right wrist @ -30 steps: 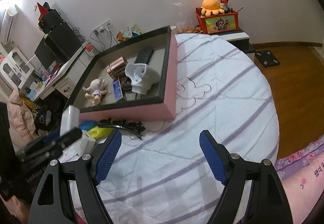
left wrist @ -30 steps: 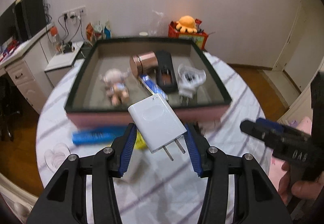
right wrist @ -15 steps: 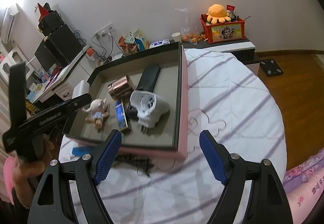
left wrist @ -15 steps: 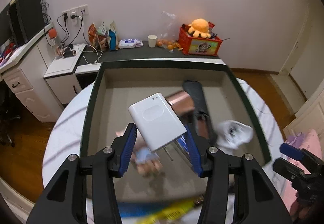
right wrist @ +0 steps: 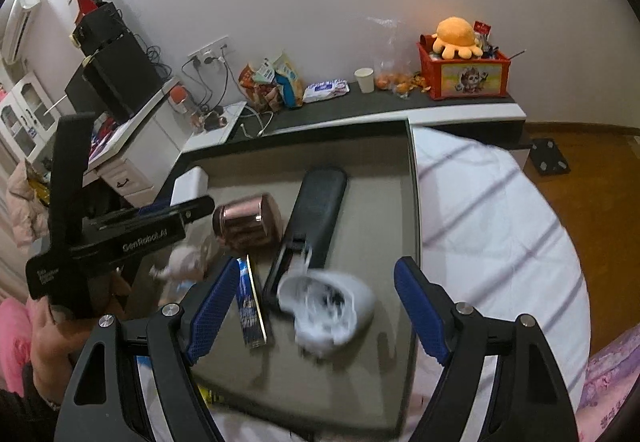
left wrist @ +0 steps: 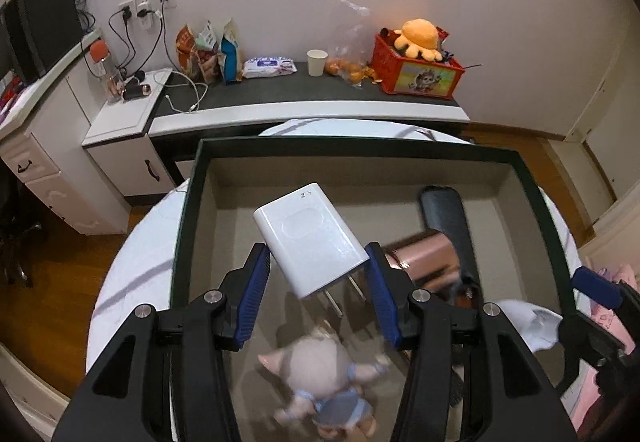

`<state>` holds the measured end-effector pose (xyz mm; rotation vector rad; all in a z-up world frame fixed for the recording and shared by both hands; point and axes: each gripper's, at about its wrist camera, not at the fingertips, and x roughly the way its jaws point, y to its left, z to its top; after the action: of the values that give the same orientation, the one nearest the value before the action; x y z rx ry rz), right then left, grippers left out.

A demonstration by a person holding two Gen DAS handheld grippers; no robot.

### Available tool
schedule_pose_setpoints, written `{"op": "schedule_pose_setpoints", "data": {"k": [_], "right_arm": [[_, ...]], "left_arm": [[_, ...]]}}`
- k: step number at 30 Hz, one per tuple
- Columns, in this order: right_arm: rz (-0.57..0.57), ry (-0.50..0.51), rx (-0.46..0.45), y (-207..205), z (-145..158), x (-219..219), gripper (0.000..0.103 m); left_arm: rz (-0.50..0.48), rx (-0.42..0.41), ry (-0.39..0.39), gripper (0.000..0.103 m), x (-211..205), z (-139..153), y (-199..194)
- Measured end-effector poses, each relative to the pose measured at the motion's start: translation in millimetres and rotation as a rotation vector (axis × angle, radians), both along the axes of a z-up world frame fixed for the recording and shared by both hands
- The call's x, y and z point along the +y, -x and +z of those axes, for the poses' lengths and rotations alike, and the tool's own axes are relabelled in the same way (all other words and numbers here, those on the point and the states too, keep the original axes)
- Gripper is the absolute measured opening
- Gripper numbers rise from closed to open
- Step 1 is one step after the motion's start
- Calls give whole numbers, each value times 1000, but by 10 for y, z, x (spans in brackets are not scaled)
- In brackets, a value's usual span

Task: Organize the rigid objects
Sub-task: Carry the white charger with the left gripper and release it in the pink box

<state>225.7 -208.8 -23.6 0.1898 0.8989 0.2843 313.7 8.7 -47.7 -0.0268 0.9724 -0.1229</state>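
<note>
I count two grippers, my left gripper [left wrist: 316, 290] and my right gripper [right wrist: 316, 302]. There are two white chargers: one charger [left wrist: 310, 240] in my left gripper and one second charger [right wrist: 326, 312] lying in the single tray [left wrist: 384, 150]. That tray also has one doll [left wrist: 324, 382], one copper cylinder [right wrist: 246, 222], one black case [right wrist: 314, 208] and one blue packet [right wrist: 250, 308].

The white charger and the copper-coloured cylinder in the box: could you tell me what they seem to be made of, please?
Charger: probably hard plastic, smooth with a soft sheen, rounded edges and a moulded oval recess; its two prongs look like metal. Cylinder: likely metal or metal-plated, with a shiny rose-copper finish and bright highlights, though blur leaves that open.
</note>
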Motion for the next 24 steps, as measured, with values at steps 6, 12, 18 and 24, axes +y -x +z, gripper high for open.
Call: {"op": "schedule_pose_setpoints", "data": {"k": [6, 12, 18, 24], "right_arm": [[7, -8, -2, -146, -7, 54, 81], [24, -8, -2, -159, 0, 117, 81], [25, -9, -6, -94, 33, 132, 81], [32, -1, -23, 128, 117, 180, 81]], "left_arm": [[-7, 47, -9, 50, -2, -74, -148], [20, 112, -50, 78, 8, -174, -231], [13, 61, -53, 91, 23, -56, -86], [27, 10, -17, 95, 96, 123, 268]]}}
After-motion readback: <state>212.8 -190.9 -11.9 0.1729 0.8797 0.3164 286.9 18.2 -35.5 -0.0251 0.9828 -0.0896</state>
